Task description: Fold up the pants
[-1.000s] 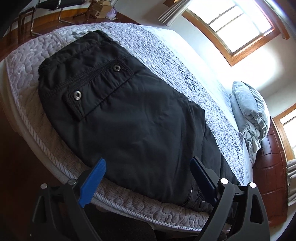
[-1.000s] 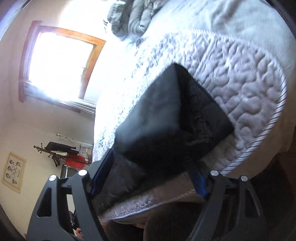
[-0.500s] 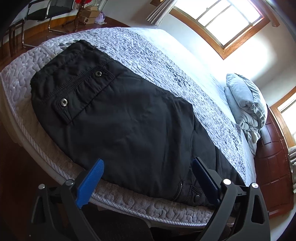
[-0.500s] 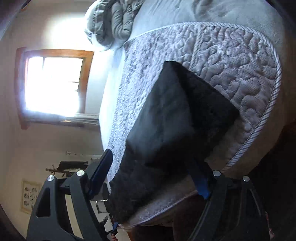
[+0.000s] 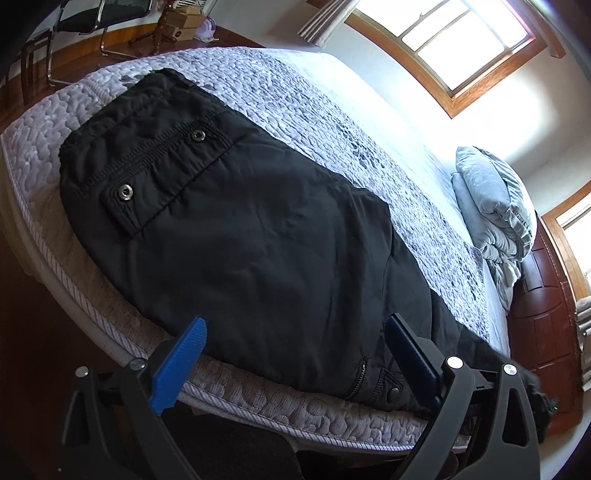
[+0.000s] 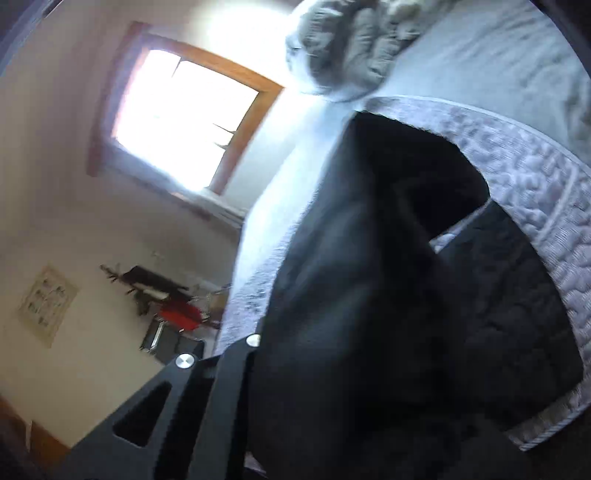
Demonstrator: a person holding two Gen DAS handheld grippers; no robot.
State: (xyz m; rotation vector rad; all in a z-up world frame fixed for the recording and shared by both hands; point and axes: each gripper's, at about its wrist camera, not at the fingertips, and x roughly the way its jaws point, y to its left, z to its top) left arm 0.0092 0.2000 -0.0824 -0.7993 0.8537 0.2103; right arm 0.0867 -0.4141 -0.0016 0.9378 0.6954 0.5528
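Note:
Black pants [image 5: 240, 236] lie flat along the near edge of the bed, waistband and snap pocket at the far left, legs running right. My left gripper [image 5: 295, 343] is open, its blue fingers [image 5: 181, 362] hovering over the pants' near edge and the mattress side. In the right wrist view, black pants fabric [image 6: 388, 295] fills the frame, blurred and lifted, and covers the fingertips of my right gripper; only its black left arm [image 6: 207, 398] shows. Whether it holds the cloth cannot be told.
The quilted grey mattress [image 5: 314, 110] carries a folded grey duvet [image 5: 495, 206] at the head end. A wooden headboard [image 5: 543, 317] is at the right. A chair [image 5: 92, 22] and boxes stand on the wood floor beyond. Windows are bright.
The right gripper has tilted and moved in close to the pant leg end; cloth now covers its fingers and looks lifted. The left gripper has shifted only slightly and stays open.

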